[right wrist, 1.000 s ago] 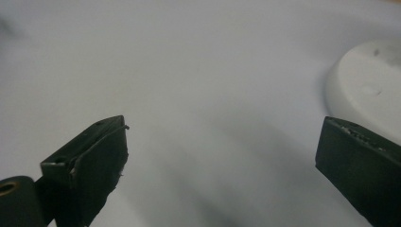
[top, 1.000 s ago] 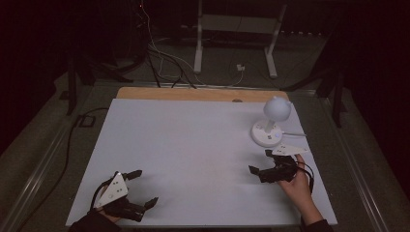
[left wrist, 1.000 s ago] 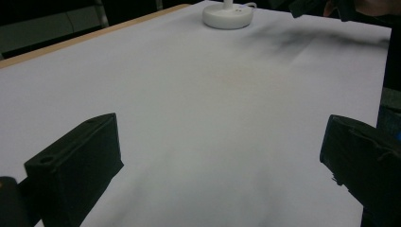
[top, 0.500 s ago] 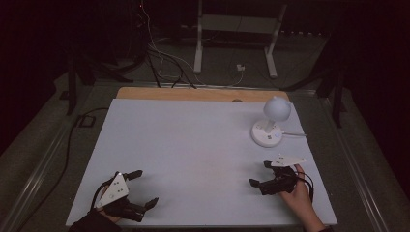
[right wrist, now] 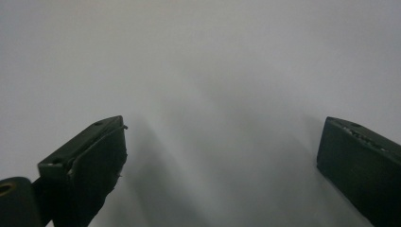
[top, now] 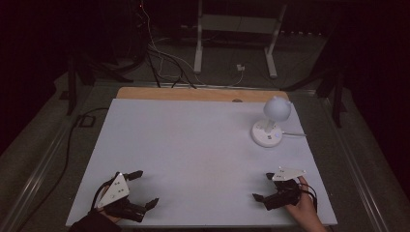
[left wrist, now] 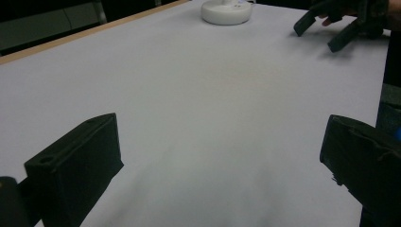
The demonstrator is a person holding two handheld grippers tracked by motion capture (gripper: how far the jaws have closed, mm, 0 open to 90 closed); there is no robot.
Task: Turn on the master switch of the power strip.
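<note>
Both grippers, your left gripper [top: 140, 188] and right gripper [top: 263, 186], sit low at the near edge of the white table [top: 193, 145], jaws spread wide and holding nothing, probably a rest pose. Far right stands the small white lamp [top: 270, 123]; your left gripper view catches its base.

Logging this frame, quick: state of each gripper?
Left gripper: open, holding nothing.
Right gripper: open, holding nothing.
</note>
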